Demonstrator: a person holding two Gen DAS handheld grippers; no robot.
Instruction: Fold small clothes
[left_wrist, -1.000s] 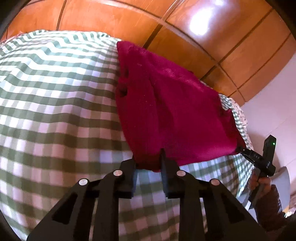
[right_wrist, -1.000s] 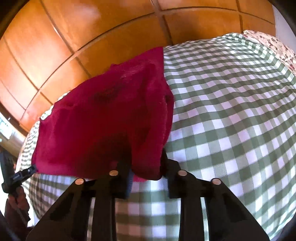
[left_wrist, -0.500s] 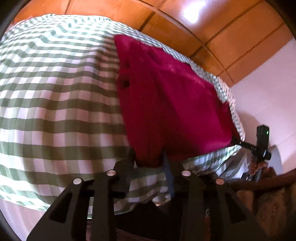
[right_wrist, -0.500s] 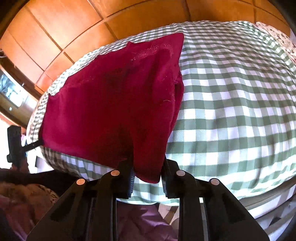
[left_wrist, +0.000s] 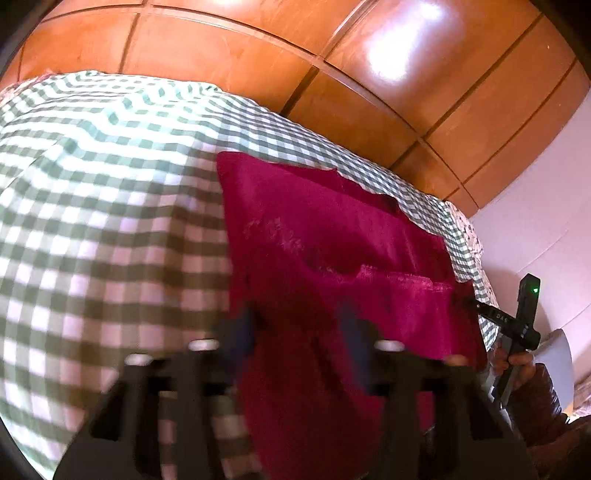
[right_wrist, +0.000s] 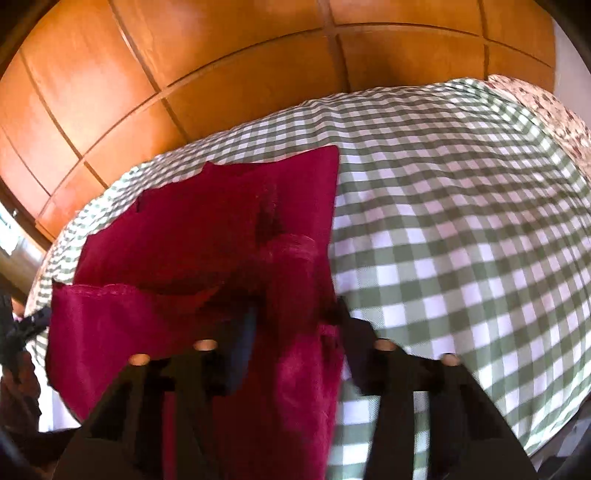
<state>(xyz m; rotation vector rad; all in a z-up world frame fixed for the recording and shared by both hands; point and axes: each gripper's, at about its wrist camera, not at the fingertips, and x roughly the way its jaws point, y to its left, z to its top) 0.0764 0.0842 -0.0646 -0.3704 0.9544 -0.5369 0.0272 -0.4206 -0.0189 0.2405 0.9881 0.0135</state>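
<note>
A dark red garment (left_wrist: 325, 236) lies on the green-and-white checked bedcover (left_wrist: 110, 221). Its near hem is lifted and carried over the rest, so a fold shows across the cloth. My left gripper (left_wrist: 299, 325) is shut on the near left corner of the garment. My right gripper (right_wrist: 295, 325) is shut on the near right corner of the garment (right_wrist: 221, 229), with cloth hanging down between the fingers. The right gripper also shows at the right edge of the left wrist view (left_wrist: 517, 325). Both views are motion-blurred.
The checked bedcover (right_wrist: 461, 240) spreads wide on both sides of the garment. Orange-brown wooden wardrobe panels (left_wrist: 258, 55) stand behind the bed. A floral sheet (right_wrist: 546, 110) shows at the bed's far right. A pale wall (left_wrist: 535, 221) is at the right.
Both grippers have lifted the near hem and carried it forward over the garment, which now lies farther from the wardrobe side and shows a folded layer. Both stay shut on the cloth.
</note>
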